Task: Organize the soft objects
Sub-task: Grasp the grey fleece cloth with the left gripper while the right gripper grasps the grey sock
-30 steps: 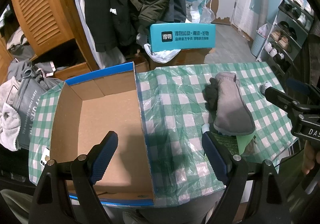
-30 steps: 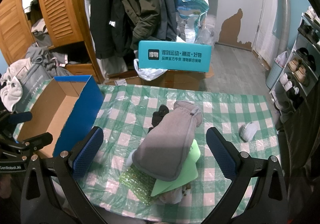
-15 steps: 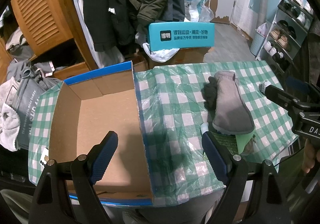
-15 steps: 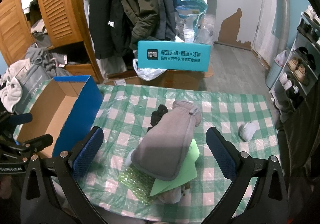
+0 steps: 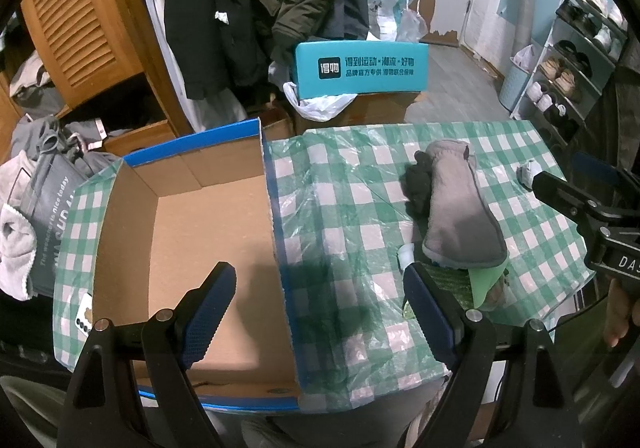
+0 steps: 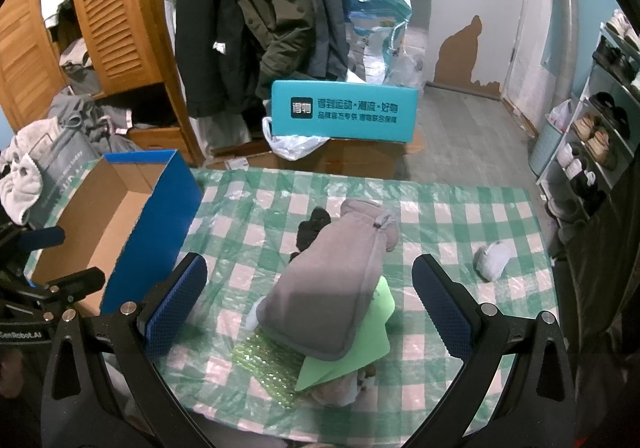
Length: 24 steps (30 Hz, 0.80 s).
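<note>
A grey fleece pouch (image 6: 328, 288) lies on a pile on the green checked tablecloth (image 6: 440, 216), over a green foam sheet (image 6: 360, 352), green bubble wrap (image 6: 264, 364) and a black glove (image 6: 312, 228). A small grey sock (image 6: 492, 260) lies apart at the right. An open cardboard box with blue sides (image 5: 192, 228) stands empty at the left. My left gripper (image 5: 320, 304) is open above the box's right wall. My right gripper (image 6: 308, 300) is open, near the pile's front. The pouch also shows in the left wrist view (image 5: 460, 216).
A teal carton (image 6: 344, 112) stands beyond the table's far edge, with hanging coats (image 6: 260, 8) and a wooden wardrobe (image 6: 112, 8) behind. A shoe rack (image 6: 600, 120) is at the right. Clothes and a grey bag (image 5: 44, 200) lie left of the box.
Both views have shifted only slightly; the left gripper has drifted a little. Nothing was grasped or released, and the pile has not moved.
</note>
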### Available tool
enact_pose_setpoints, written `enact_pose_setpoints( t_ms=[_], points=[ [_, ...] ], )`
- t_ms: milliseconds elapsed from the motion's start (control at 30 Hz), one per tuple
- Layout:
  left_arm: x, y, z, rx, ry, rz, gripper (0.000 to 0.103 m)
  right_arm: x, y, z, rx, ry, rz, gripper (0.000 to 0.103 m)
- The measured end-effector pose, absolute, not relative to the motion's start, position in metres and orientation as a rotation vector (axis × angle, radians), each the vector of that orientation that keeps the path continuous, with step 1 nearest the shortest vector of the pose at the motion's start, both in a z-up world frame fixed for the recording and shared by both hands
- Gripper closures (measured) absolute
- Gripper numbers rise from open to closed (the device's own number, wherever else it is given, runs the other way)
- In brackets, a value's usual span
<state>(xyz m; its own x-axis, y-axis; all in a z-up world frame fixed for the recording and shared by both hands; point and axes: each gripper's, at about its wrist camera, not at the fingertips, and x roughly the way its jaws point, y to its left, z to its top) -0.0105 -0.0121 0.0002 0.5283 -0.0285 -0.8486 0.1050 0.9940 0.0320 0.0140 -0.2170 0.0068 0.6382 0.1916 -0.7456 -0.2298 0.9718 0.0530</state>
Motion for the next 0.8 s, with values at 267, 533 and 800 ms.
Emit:
enact_pose_setpoints(
  t_ms=[267, 533, 800],
  points=[
    [-0.013, -0.032, -0.014, 0.053, 1.065, -0.105, 0.016, 0.016, -0.245, 0.008, -0.031, 0.859, 0.202, 0.002],
    [0.009, -0.052, -0.024, 0.064, 1.136, -0.135, 0.016, 0.021, -0.273, -0.001, -0.012, 0.881, 0.133, 0.002],
    [0.038, -0.073, -0.033, 0.083, 1.201, -0.173, 0.016, 0.040, -0.317, -0.009, -0.012, 0.967, 0.052, 0.002]
  ],
)
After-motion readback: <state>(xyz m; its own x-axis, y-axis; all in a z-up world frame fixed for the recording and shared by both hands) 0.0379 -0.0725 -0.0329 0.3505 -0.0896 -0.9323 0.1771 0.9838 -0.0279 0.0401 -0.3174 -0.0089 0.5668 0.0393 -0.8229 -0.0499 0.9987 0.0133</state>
